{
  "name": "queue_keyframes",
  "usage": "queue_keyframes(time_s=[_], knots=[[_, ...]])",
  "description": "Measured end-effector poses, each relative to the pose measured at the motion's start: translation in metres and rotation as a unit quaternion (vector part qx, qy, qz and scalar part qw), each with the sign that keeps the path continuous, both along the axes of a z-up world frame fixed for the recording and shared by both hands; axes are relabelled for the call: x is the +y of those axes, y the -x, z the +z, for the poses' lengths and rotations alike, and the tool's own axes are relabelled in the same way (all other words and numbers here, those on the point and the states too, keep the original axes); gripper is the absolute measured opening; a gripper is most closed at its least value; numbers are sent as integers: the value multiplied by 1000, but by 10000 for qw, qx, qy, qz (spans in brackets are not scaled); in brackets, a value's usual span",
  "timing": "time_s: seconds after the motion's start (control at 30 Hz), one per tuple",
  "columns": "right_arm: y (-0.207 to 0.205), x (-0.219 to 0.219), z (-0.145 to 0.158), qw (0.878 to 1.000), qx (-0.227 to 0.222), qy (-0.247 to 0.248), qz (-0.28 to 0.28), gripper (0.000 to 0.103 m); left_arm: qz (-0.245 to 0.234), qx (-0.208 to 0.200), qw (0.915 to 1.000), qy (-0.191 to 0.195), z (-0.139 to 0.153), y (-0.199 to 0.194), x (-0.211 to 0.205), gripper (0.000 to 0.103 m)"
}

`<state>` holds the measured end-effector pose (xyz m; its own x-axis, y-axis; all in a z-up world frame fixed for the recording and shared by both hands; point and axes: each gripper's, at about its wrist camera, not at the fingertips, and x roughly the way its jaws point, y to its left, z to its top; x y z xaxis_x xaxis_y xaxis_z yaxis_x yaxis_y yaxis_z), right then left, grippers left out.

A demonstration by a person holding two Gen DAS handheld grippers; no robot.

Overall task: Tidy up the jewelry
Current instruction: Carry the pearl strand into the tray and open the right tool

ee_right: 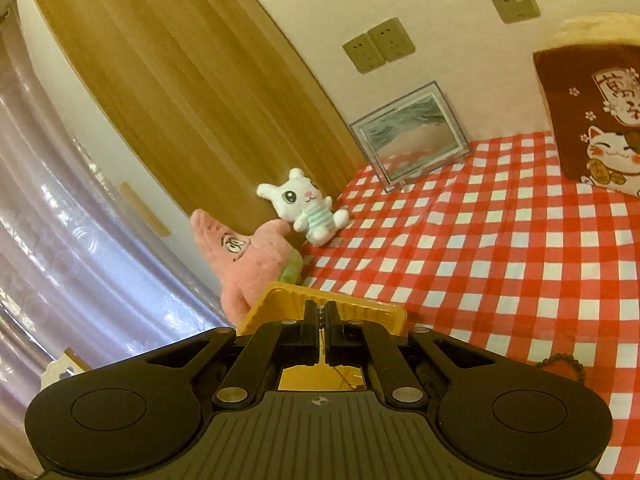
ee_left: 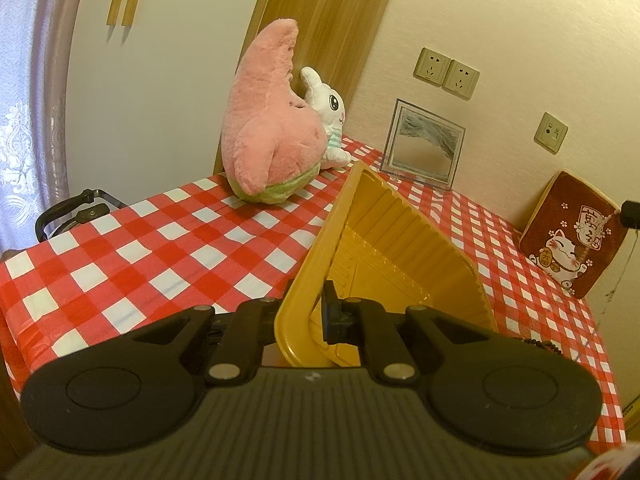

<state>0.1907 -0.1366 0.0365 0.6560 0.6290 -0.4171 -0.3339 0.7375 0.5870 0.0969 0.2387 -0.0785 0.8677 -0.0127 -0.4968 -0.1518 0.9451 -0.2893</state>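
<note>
Chain (ee_right: 321,316) in right claw (ee_right: 320,314)

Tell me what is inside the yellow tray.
In the left wrist view, the ribbed walls and floor of the yellow tray that show hold nothing. Its near corner is hidden by the left gripper, shut on the tray's rim, so jewelry there cannot be ruled out.

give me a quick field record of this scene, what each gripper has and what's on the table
left gripper: jaws shut on the rim of the yellow tray, tray tilted up
right gripper: jaws shut on a thin beaded chain, above the tray
table cover: red and white checked cloth
toys: pink star plush, white bunny plush
by the wall: sand picture frame, lucky cat cushion
loose jewelry: dark bead bracelet on the cloth
</note>
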Motion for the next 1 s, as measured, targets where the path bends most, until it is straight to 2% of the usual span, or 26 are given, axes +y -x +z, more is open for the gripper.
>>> queue_keyframes(time_s=[0.27,0.47,0.57,0.63,0.77,0.87,1.0], knots=[[-5,29,21,9989,-232,-163,365,2,18,2,10000,13,0,0,0,9],[-16,63,38,9943,-482,-634,708,2,17,-7,10000,10,0,0,-1,9],[-19,84,35,9905,-494,-797,1003,2,17,-12,10000,21,-1,1,-1,9],[-24,99,21,9893,-298,-753,1212,2,16,-16,10000,34,-1,0,-1,9],[-30,119,-27,9907,306,-178,1317,2,16,-28,10000,56,-1,1,0,9],[-32,122,-60,9885,795,202,1271,2,12,-34,10000,60,-1,1,0,9],[-32,119,-86,9840,1164,612,1202,2,9,-37,10000,64,-1,1,1,9]])
